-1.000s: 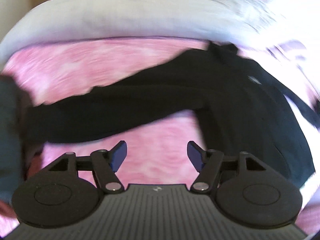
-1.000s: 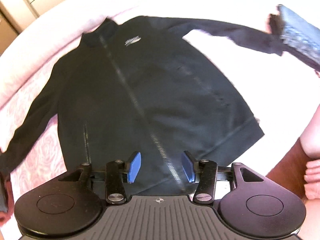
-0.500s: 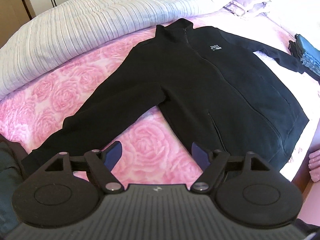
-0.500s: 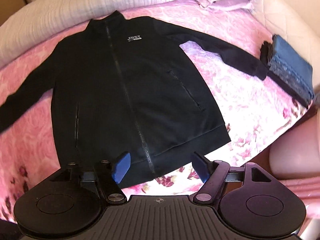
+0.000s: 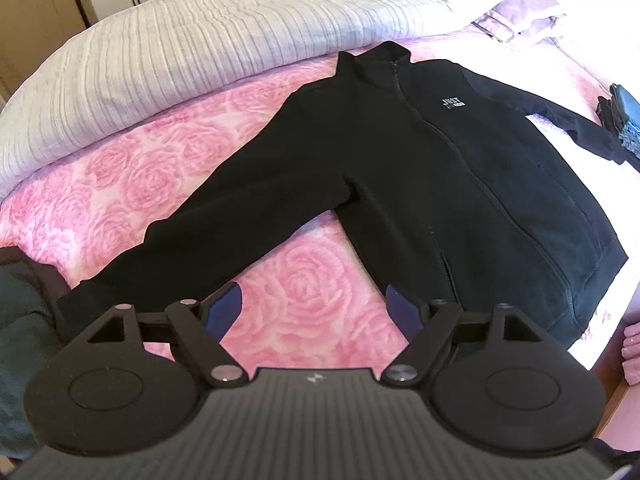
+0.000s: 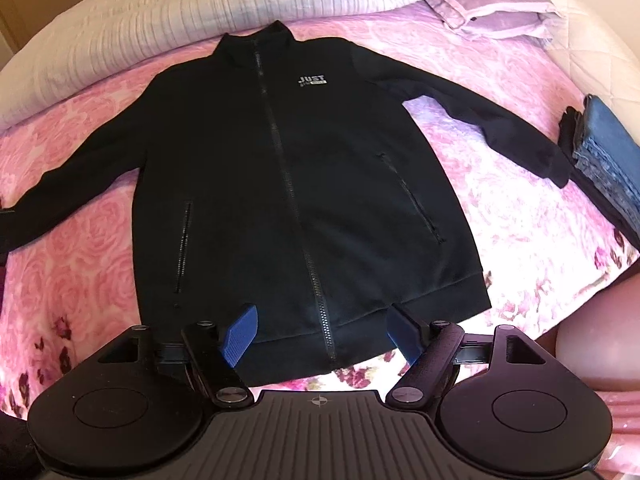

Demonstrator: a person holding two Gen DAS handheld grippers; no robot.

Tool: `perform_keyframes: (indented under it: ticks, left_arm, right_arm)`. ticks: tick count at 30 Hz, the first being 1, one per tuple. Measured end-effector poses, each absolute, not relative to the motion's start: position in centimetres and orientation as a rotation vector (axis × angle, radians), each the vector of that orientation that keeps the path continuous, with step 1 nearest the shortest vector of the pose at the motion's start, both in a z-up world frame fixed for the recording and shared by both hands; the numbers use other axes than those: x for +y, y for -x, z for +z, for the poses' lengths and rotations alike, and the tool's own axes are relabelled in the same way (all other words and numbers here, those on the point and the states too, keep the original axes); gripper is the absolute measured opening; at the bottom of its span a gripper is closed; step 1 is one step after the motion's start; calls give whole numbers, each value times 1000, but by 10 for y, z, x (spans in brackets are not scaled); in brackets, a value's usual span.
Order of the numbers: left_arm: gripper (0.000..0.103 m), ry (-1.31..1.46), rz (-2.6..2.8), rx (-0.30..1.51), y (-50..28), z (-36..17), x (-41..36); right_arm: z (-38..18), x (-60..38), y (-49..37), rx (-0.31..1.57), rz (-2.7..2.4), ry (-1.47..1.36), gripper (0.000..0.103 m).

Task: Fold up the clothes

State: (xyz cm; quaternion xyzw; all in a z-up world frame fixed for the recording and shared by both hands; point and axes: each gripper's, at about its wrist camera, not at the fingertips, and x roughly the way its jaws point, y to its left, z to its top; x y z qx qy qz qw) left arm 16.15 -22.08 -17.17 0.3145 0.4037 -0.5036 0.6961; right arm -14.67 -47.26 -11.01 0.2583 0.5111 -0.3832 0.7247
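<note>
A black zip-up jacket (image 6: 288,184) lies flat and face up on a pink rose-patterned bedspread (image 6: 80,248), collar toward the pillows, both sleeves spread out to the sides. In the left wrist view the same jacket (image 5: 420,168) stretches to the right, its near sleeve (image 5: 224,216) running down to the left. My left gripper (image 5: 316,312) hovers open above bare bedspread, between that sleeve's cuff and the jacket's hem corner. My right gripper (image 6: 322,332) hangs open over the jacket's bottom hem at the zipper end. Neither holds anything.
A striped white duvet (image 5: 192,40) bunches along the head of the bed, with lilac pillows (image 6: 496,12) at the far right. Folded blue jeans (image 6: 608,156) sit by the right sleeve's cuff. Dark clothing (image 5: 20,320) lies at the left edge. The bed's edge runs at lower right.
Both cameras have pulled back and steadied from a blurred sweep. The jacket now lies fully spread in view. Both grippers have stayed open, with the jaws a little wider than a second ago.
</note>
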Motion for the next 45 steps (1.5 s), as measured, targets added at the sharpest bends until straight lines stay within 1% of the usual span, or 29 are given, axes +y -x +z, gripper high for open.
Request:
perform_keyframes:
  ticks: [16, 25, 29, 34, 36, 40, 44, 45]
  left_arm:
    - [77, -639, -1059, 908, -185, -168, -202]
    - [77, -634, -1029, 937, -165, -181, -222]
    - [77, -634, -1011, 938, -140, -179, -247]
    - [77, -658, -979, 919, -88, -186, -297]
    - [77, -667, -938, 938, -65, -194, -323]
    - [77, -701, -890, 968, -7, -197, -378]
    - [77, -795, -953, 1002, 58, -206, -435]
    - [77, -818, -967, 1008, 70, -209, -447]
  right_arm:
    - [-107, -481, 132, 1112, -836, -563, 76]
    - [-103, -512, 176, 1105, -920, -604, 76]
    - [-107, -561, 216, 1071, -965, -644, 76]
    - [-127, -670, 277, 997, -1019, -641, 76]
    - [-136, -714, 302, 966, -1040, -639, 76]
    - [-176, -826, 367, 873, -1102, -724, 76]
    - [-225, -913, 417, 820, -1116, -795, 74]
    - [-239, -931, 426, 810, -1115, -813, 73]
